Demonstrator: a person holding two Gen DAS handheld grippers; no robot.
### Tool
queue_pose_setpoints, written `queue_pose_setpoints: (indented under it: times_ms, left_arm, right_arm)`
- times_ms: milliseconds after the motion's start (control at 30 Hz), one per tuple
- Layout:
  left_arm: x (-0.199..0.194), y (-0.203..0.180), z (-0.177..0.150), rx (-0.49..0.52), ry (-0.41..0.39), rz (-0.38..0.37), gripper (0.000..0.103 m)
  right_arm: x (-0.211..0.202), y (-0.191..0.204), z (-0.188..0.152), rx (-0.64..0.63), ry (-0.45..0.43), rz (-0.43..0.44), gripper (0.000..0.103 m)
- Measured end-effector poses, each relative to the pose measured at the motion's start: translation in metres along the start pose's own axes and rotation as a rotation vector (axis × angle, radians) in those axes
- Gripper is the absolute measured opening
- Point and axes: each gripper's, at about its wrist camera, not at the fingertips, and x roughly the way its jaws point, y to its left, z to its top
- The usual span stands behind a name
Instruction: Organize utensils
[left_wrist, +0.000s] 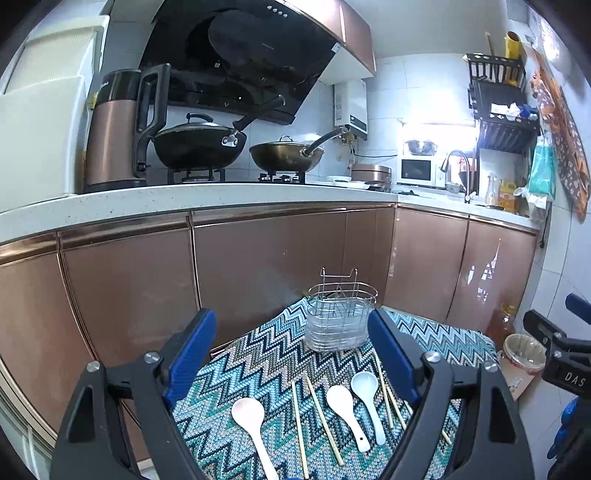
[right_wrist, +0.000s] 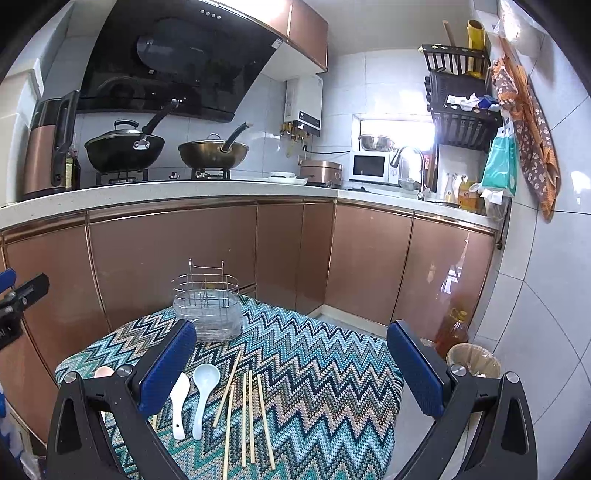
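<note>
A wire utensil holder (left_wrist: 341, 314) (right_wrist: 207, 308) in a clear drip tray stands at the far edge of a zigzag-patterned table (left_wrist: 258, 362) (right_wrist: 314, 369). In front of it lie a pale pink spoon (left_wrist: 249, 417), two white spoons (left_wrist: 345, 408) (right_wrist: 202, 387) and several bamboo chopsticks (left_wrist: 321, 413) (right_wrist: 247, 413). My left gripper (left_wrist: 291, 354) hovers open above the spoons. My right gripper (right_wrist: 291, 369) is open over the chopsticks. Neither holds anything.
Brown cabinet doors (right_wrist: 166, 254) rise just behind the table under a white counter with two woks (left_wrist: 199, 146) and a kettle (left_wrist: 114, 129). An oil bottle (right_wrist: 452, 328) and a lined bin (right_wrist: 474, 360) sit on the floor at the right.
</note>
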Motion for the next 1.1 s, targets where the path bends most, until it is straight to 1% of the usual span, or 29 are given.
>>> queue_pose_setpoints:
  times_ms: [100,267,367,400,467,500,533,567,600,633,667,700,733,767,800,833,867,933,967,1033,1067,1100]
  left_arm:
    - [0.012,0.007,0.002,-0.03,0.029,0.017,0.083]
    - [0.045,0.025,-0.004,-0.074,0.142,0.016,0.083]
    - [0.063,0.035,-0.012,-0.086,0.207,0.012,0.083]
    - [0.072,0.038,-0.016,-0.084,0.244,0.009,0.083]
    - [0.083,0.041,-0.021,-0.09,0.291,-0.017,0.083]
    - [0.094,0.044,-0.024,-0.1,0.342,-0.037,0.082]
    - [0.101,0.046,-0.027,-0.109,0.376,-0.054,0.082]
    - [0.107,0.046,-0.028,-0.115,0.397,-0.067,0.082]
    - [0.117,0.048,-0.031,-0.129,0.441,-0.085,0.082]
    - [0.123,0.049,-0.033,-0.142,0.469,-0.096,0.082]
    - [0.13,0.05,-0.035,-0.157,0.492,-0.11,0.082]
    - [0.14,0.052,-0.038,-0.179,0.534,-0.129,0.082]
    - [0.147,0.052,-0.039,-0.189,0.557,-0.138,0.082]
    - [0.156,0.051,-0.043,-0.2,0.587,-0.151,0.081]
    - [0.162,0.051,-0.045,-0.213,0.594,-0.169,0.081]
    - [0.17,0.05,-0.048,-0.22,0.624,-0.18,0.08]
    - [0.177,0.049,-0.049,-0.225,0.65,-0.187,0.078]
    - [0.193,0.045,-0.054,-0.224,0.708,-0.206,0.072]
    - [0.199,0.042,-0.055,-0.217,0.727,-0.209,0.069]
    - [0.214,0.036,-0.059,-0.203,0.77,-0.212,0.061]
    - [0.221,0.034,-0.062,-0.2,0.79,-0.22,0.058]
    - [0.229,0.031,-0.066,-0.199,0.818,-0.233,0.052]
  right_arm:
    - [0.012,-0.005,0.003,0.005,0.015,0.014,0.103]
    - [0.041,-0.009,0.004,-0.003,0.079,0.065,0.103]
    - [0.063,-0.015,0.001,0.019,0.153,0.135,0.103]
    - [0.072,-0.017,0.0,0.027,0.182,0.162,0.103]
    - [0.092,-0.02,-0.003,0.049,0.26,0.231,0.099]
    - [0.102,-0.021,-0.005,0.06,0.298,0.265,0.092]
    - [0.113,-0.022,-0.007,0.071,0.344,0.303,0.083]
    - [0.123,-0.022,-0.01,0.08,0.385,0.335,0.078]
    - [0.135,-0.021,-0.013,0.084,0.434,0.369,0.071]
    - [0.142,-0.02,-0.015,0.082,0.46,0.387,0.065]
    - [0.151,-0.017,-0.017,0.077,0.494,0.411,0.062]
    - [0.157,-0.015,-0.018,0.075,0.519,0.429,0.057]
    - [0.165,-0.013,-0.02,0.075,0.547,0.453,0.051]
    - [0.173,-0.01,-0.022,0.077,0.575,0.478,0.048]
    - [0.179,-0.007,-0.023,0.078,0.595,0.493,0.043]
    - [0.186,-0.006,-0.025,0.076,0.618,0.507,0.039]
    - [0.194,-0.003,-0.028,0.073,0.646,0.525,0.037]
    - [0.205,-0.001,-0.031,0.071,0.681,0.546,0.03]
    - [0.211,0.0,-0.034,0.068,0.701,0.555,0.029]
    - [0.225,0.001,-0.039,0.059,0.735,0.563,0.023]
    - [0.231,0.003,-0.042,0.055,0.754,0.568,0.022]
    - [0.237,0.003,-0.045,0.055,0.772,0.572,0.02]
